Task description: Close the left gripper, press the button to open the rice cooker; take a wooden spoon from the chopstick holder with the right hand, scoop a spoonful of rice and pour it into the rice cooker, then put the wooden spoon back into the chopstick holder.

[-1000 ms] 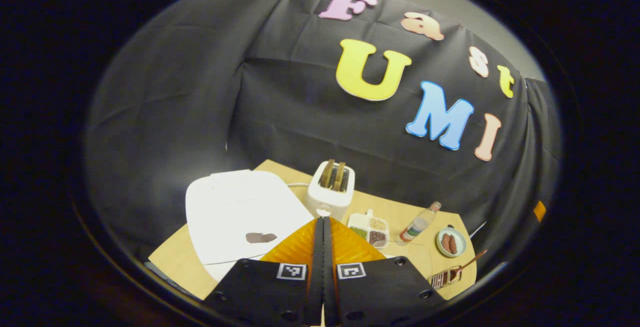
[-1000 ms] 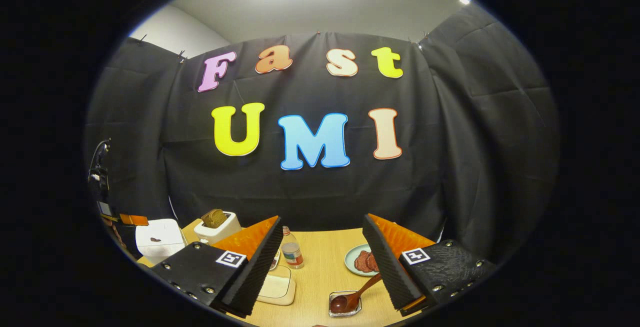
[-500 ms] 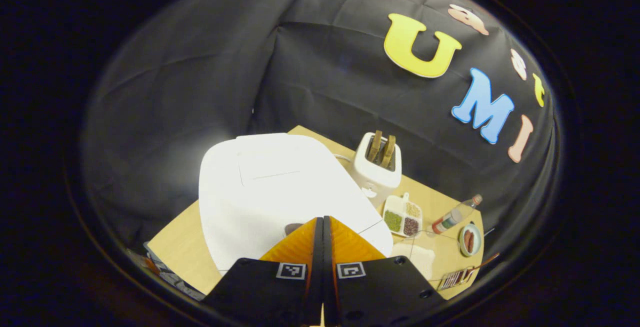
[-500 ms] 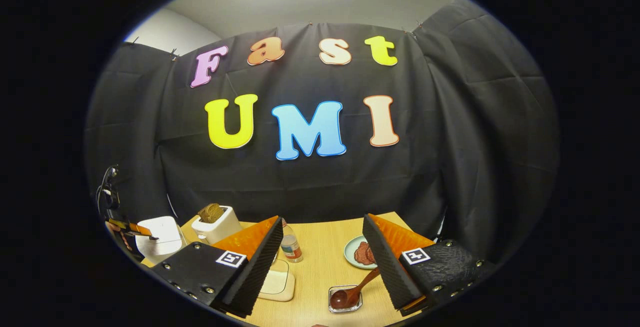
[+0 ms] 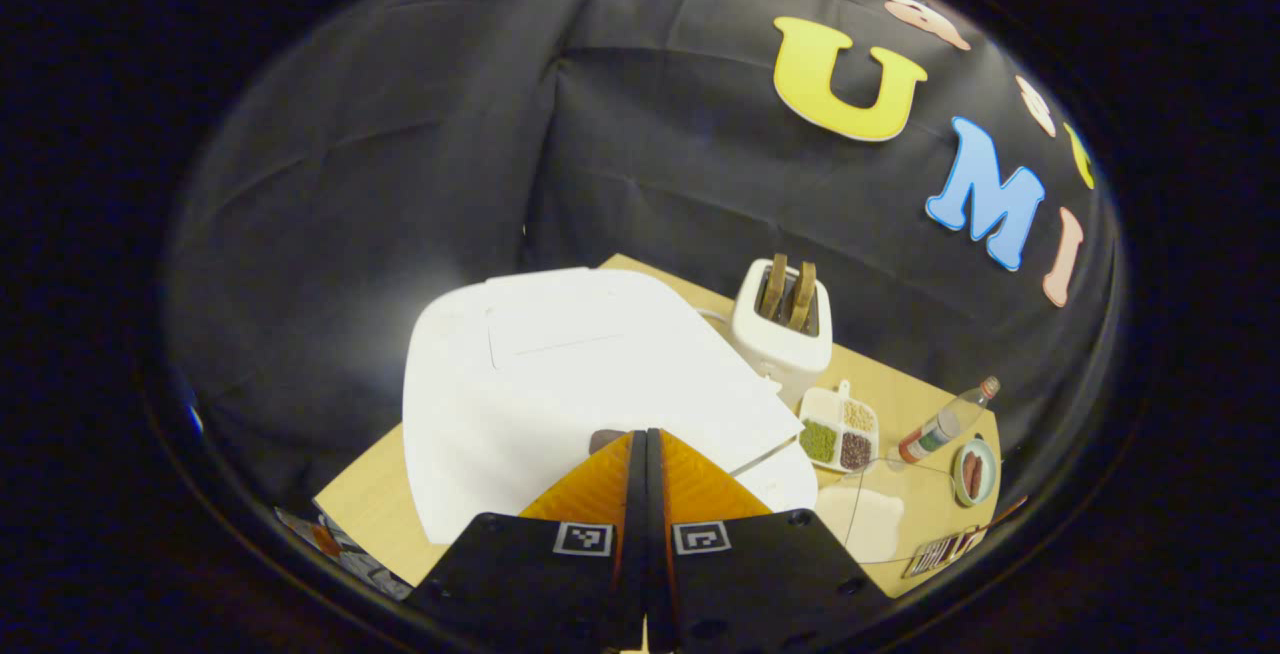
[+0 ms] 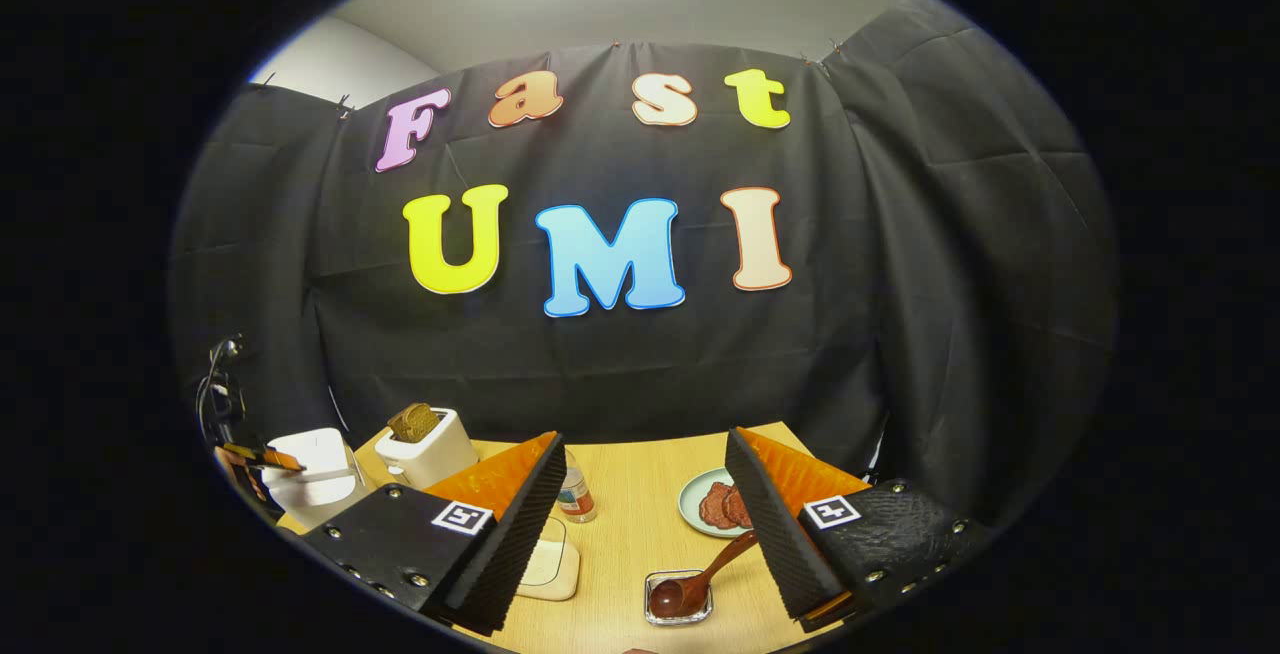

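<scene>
The white rice cooker takes up the middle of the left gripper view. My left gripper is shut, its tips right at the cooker's dark button, which they partly hide. A thin seam shows along the lid's front edge. In the right gripper view the left gripper rests on the rice cooker at far left. My right gripper hangs open above the table with nothing in it. Below it the wooden spoon leans in a small clear chopstick holder. A clear box of rice lies to the left.
A white toaster with bread stands behind the cooker. Beside it are a divided dish of grains, a small bottle and a plate of meat. The wooden table ends at the black cloth wall.
The left gripper has come down and forward onto the cooker's front, until its shut tips reach the button. The right gripper has dipped slightly and stays open.
</scene>
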Action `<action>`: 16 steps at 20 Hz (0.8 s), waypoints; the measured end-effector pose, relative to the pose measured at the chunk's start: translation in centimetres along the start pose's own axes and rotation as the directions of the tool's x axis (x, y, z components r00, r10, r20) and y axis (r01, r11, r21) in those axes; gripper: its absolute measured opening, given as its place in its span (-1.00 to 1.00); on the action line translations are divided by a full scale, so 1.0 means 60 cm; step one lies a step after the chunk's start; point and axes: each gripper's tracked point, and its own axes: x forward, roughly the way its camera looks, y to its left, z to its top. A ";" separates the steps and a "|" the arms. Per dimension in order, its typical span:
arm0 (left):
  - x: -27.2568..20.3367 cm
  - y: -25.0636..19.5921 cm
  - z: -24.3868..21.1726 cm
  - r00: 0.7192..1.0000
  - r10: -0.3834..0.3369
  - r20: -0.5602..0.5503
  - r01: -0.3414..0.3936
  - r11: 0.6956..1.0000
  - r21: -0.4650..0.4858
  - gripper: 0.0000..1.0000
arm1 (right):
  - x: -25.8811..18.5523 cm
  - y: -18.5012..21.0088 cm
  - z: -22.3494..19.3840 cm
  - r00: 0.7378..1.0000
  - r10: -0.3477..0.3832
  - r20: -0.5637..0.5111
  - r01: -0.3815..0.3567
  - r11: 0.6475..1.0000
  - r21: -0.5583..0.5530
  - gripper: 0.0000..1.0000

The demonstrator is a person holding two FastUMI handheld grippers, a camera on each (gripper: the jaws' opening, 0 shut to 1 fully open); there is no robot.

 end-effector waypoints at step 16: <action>-0.367 -0.295 0.140 0.796 -0.266 0.544 0.174 0.961 0.215 0.46 | -0.007 -0.026 0.011 0.998 0.035 0.049 -0.035 0.999 -0.005 0.94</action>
